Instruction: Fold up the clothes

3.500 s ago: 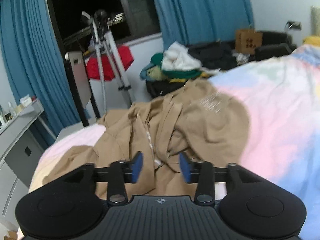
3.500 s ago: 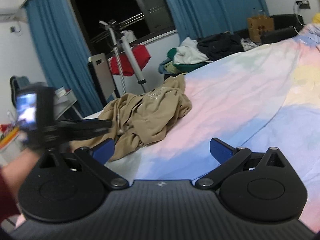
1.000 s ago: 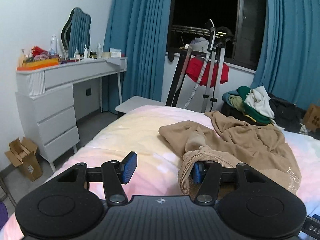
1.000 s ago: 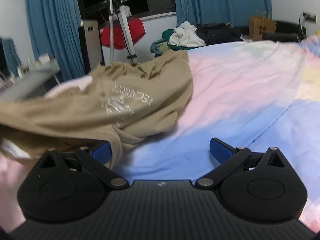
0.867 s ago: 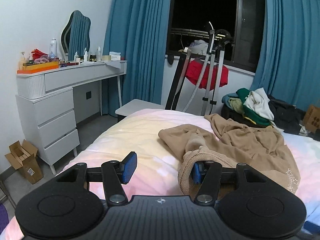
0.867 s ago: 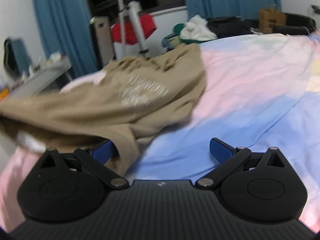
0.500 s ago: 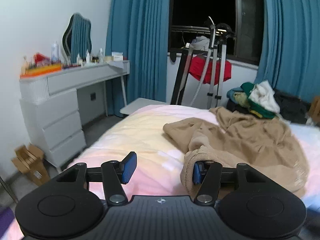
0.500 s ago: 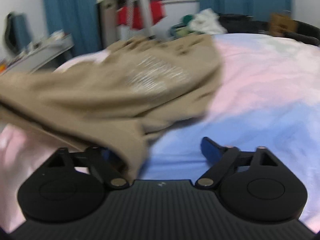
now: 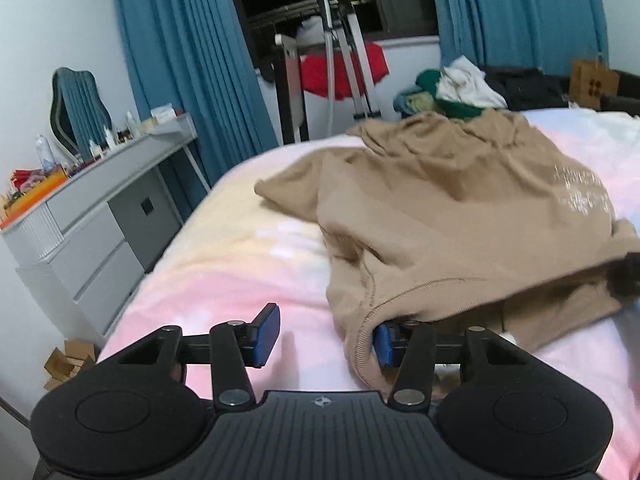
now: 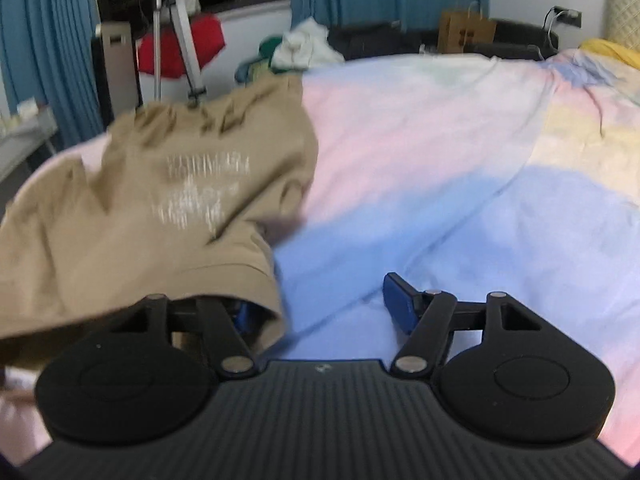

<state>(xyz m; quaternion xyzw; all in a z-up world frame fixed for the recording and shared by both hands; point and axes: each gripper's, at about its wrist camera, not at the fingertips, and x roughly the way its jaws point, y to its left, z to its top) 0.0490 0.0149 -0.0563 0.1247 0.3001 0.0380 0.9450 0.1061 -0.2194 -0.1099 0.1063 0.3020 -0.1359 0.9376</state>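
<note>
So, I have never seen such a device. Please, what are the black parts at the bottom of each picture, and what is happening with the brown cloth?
Each picture comes from a camera on a hand-held, two-fingered black gripper with blue pads, looking forward along its fingers. A person holds one in each hand. The left gripper and the right gripper are both open. A tan sweatshirt with pale lettering lies on a bed with a pastel pink, blue and yellow cover. Its ribbed hem hangs over one finger of each gripper, so it is hooked, not pinched. Behind stand blue curtains.
</note>
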